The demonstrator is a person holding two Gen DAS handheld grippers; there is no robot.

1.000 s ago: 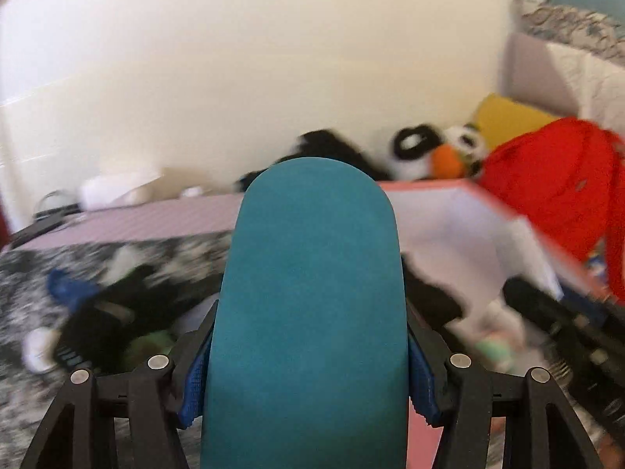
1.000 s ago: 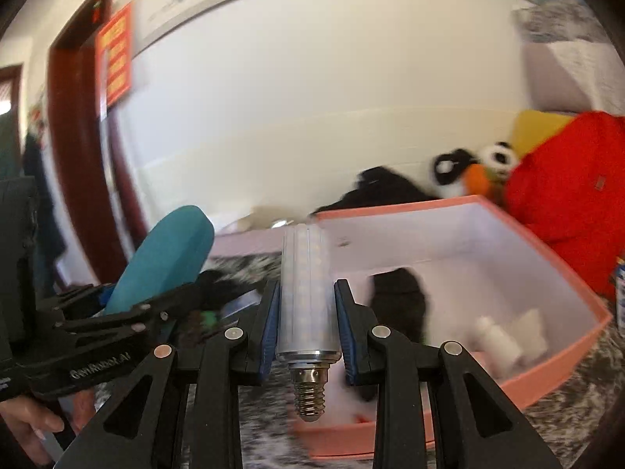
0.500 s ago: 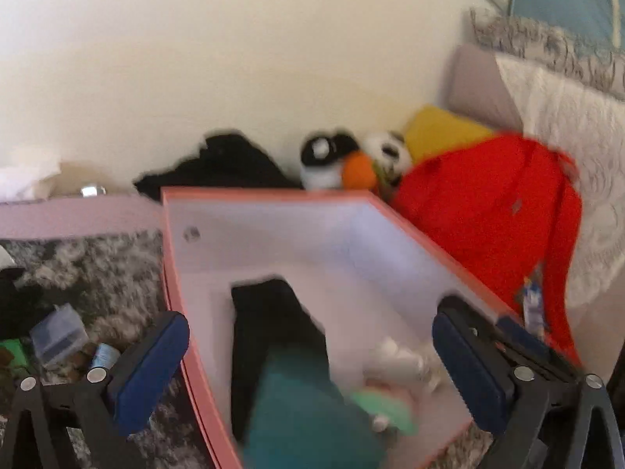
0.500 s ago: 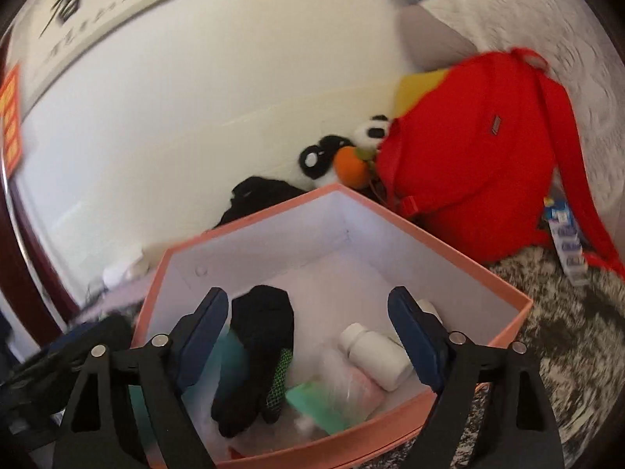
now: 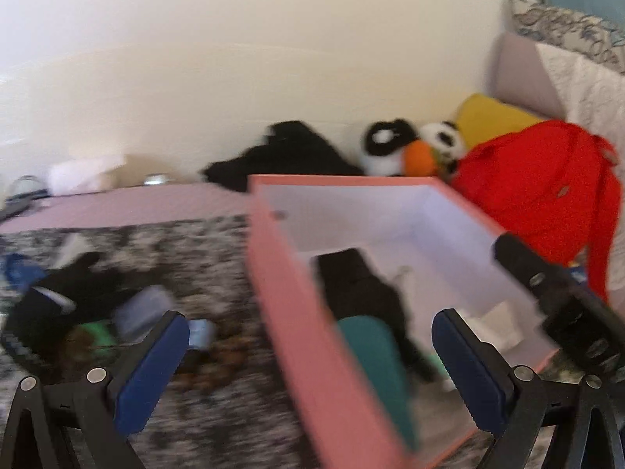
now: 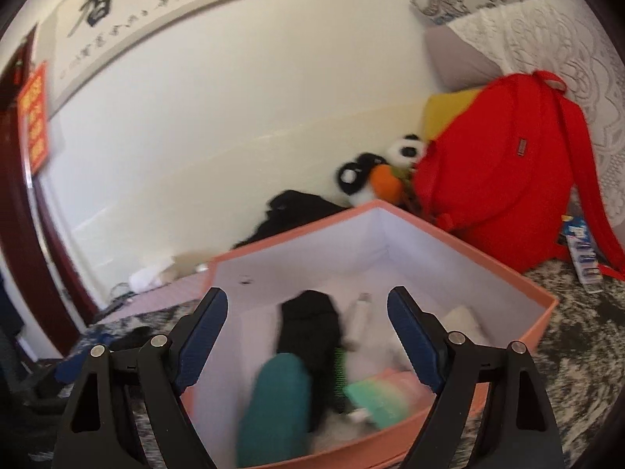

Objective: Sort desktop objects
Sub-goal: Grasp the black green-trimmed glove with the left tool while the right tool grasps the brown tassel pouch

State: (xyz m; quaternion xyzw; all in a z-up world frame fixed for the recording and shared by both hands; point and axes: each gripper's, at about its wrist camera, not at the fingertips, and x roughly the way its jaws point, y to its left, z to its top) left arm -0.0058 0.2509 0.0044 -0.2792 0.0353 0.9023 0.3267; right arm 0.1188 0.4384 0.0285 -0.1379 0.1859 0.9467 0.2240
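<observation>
Tools first: we are holding the left tool (image 5: 310, 355) with its blue-padded fingers (image 5: 150, 367) spread wide and nothing between them, and the right tool (image 6: 308, 342) is gaping just as wide and just as empty. Both are hanging over the salmon-pink cardboard box with the white lining (image 6: 545, 305). The teal oval case with the suede-like skin (image 6: 275, 406), which we were clamping in the left tool a second ago, is now lying inside the box against its near left wall, beside the black knitted glove (image 6: 308, 328). The white ribbed LED bulb that the right tool was gripping is no longer in it; we are seeing a pale tube-like shape (image 6: 361, 318) on the box floor past the glove, but blur is stopping us from saying it is that bulb. A mint-green flat packet (image 6: 377, 398) is also resting in the box.

We are judging that two items are now sorted and both tools are free for more. Outward on the mottled black-and-white surface (image 5: 218, 258), a cluster of unsorted things is waiting: another black glove (image 5: 58, 297), a clear plastic container (image 5: 142, 310) and green bits, all left of the box. Beyond it a red fabric backpack (image 6: 504, 168) is leaning.
</observation>
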